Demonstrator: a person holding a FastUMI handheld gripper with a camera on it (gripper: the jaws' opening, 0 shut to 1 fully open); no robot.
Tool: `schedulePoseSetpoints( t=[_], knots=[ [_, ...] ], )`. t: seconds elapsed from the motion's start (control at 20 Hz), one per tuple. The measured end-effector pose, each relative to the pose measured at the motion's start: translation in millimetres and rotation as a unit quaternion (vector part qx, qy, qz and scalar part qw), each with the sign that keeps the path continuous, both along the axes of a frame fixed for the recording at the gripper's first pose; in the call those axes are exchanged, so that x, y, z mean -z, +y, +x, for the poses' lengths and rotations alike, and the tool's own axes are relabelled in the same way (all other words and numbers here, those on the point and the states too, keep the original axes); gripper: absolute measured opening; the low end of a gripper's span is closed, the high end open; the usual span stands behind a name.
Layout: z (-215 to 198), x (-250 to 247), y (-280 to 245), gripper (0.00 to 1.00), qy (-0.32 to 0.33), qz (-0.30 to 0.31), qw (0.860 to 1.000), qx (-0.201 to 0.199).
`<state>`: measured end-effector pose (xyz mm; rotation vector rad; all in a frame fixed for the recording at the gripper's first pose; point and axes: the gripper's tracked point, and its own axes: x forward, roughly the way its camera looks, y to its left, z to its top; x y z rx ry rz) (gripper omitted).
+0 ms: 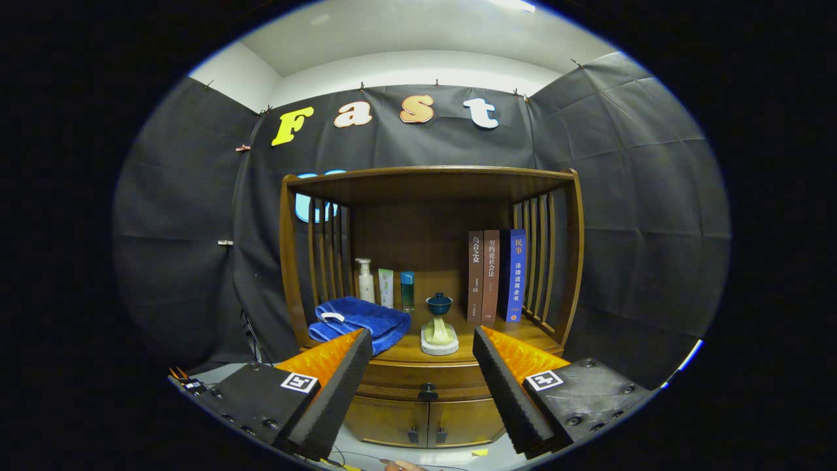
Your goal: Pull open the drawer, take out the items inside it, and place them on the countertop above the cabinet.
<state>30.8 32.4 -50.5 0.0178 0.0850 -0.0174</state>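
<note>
A brown wooden cabinet (428, 275) stands ahead against the booth wall. Its drawer (418, 377) is closed, with a dark round knob (427, 393) at its middle. The countertop (523, 330) above the drawer carries a folded blue towel (359, 320), a blue lidded cup (439, 303) and a pale yellow-green item on a white base (439, 337). My gripper (422, 343) is open, held back from the cabinet. The knob lies between and just beyond my fingers. Nothing is between them.
At the back of the countertop stand a white pump bottle (365, 280), a pale tube (386, 288) and a teal bottle (407, 290), with three upright books (497, 275) on the right. Two small doors (425, 422) sit below the drawer. Slatted sides and a top shelf enclose the countertop.
</note>
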Motion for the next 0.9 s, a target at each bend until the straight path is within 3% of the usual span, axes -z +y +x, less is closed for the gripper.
schedulePoseSetpoints(
  t=[0.35,0.9],
  knots=[
    [-25.4,-40.9,3.0,0.99,-0.015,-0.016,1.0,0.0],
    [-26.5,-41.4,9.2,0.99,-0.008,-0.011,1.0,-0.019]
  ],
)
